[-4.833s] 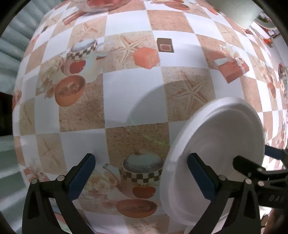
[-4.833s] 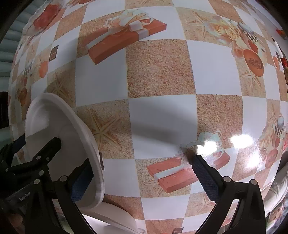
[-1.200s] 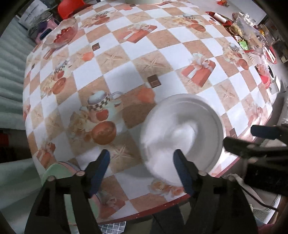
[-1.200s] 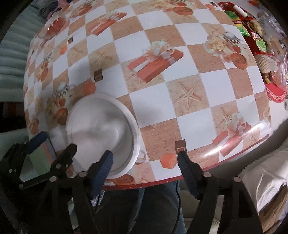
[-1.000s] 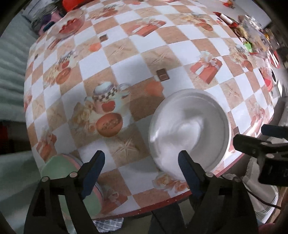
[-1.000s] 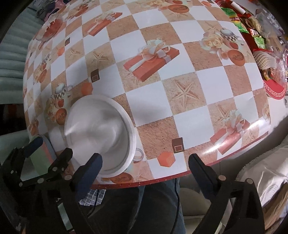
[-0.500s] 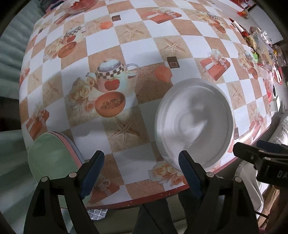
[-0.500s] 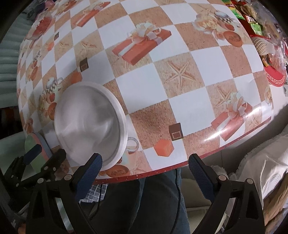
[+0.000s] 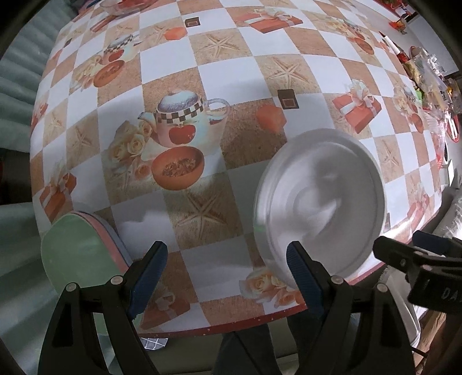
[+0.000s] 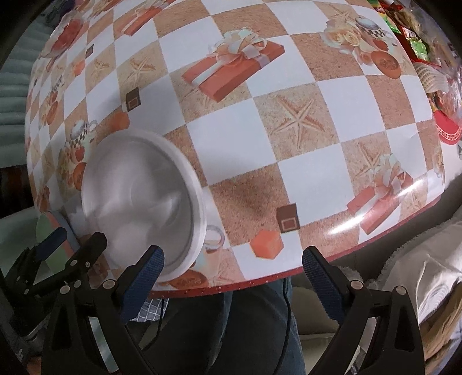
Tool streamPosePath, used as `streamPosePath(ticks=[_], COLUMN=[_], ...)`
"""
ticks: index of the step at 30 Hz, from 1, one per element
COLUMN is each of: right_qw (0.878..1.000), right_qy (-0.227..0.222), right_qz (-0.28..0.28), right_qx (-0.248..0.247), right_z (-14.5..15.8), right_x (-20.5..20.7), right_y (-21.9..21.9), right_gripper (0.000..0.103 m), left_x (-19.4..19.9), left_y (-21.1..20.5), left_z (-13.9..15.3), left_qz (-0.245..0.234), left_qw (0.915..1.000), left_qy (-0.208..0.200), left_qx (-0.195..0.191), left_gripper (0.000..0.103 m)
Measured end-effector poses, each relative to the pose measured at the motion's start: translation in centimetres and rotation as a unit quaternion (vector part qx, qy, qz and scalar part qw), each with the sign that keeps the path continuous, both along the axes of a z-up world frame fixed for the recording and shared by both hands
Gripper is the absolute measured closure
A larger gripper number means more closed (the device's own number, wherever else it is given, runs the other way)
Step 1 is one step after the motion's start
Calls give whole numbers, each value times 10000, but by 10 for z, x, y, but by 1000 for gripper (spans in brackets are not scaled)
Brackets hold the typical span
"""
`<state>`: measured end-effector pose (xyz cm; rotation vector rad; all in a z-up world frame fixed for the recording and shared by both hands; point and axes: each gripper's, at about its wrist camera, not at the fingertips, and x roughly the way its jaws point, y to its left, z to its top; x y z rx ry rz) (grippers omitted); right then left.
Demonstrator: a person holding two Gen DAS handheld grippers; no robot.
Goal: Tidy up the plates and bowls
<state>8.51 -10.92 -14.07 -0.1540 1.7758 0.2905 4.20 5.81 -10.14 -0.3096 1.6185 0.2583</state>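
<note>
A white plate (image 9: 317,202) sits near the front edge of the checkered table (image 9: 245,72); its surface is blurred while the cloth around it is sharp. A stack of plates with a green one on top (image 9: 78,253) sits at the table's left corner. My left gripper (image 9: 225,256) hangs open above the table between the stack and the white plate, nothing between its fingers. In the right wrist view the white plate (image 10: 138,202) lies left of my right gripper (image 10: 232,259), which is open and empty over the table's front edge. Neither gripper's pads press the plate.
A glass bowl with red contents (image 9: 124,4) stands at the far left. Snack packets and a red basket (image 10: 418,43) crowd the right end. A person's dark trousers (image 10: 245,317) show below the red table edge (image 10: 332,259). Pale fabric (image 10: 418,274) lies at the right.
Several seconds ago the white plate stood tilted between the two grippers close to the cloth; now it sits low on the table. In the last second the left view sank and rolled, showing more of the green stack.
</note>
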Motion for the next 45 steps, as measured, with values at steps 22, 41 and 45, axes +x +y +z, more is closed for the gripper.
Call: streamPosePath(ticks=[22,41,45], right_qw=[9995,9984,9983], right_qy=[139,345,375], right_qz=[286,335,300], right_qx=[38,288,326], right_z=[-47,-50,-49], right_x=[27,31,25], right_y=[34,46,47], right_gripper=[6,60,67], left_x=[23,29,34], left_y=[-9,6,-12], left_z=[-51,-73,-63], left_qz=[-3,10,-317], left_qw=[9997,9987,9986], left_qy=[181,327,93], left_qx=[189,-386,-413], left_gripper=[0,11,36])
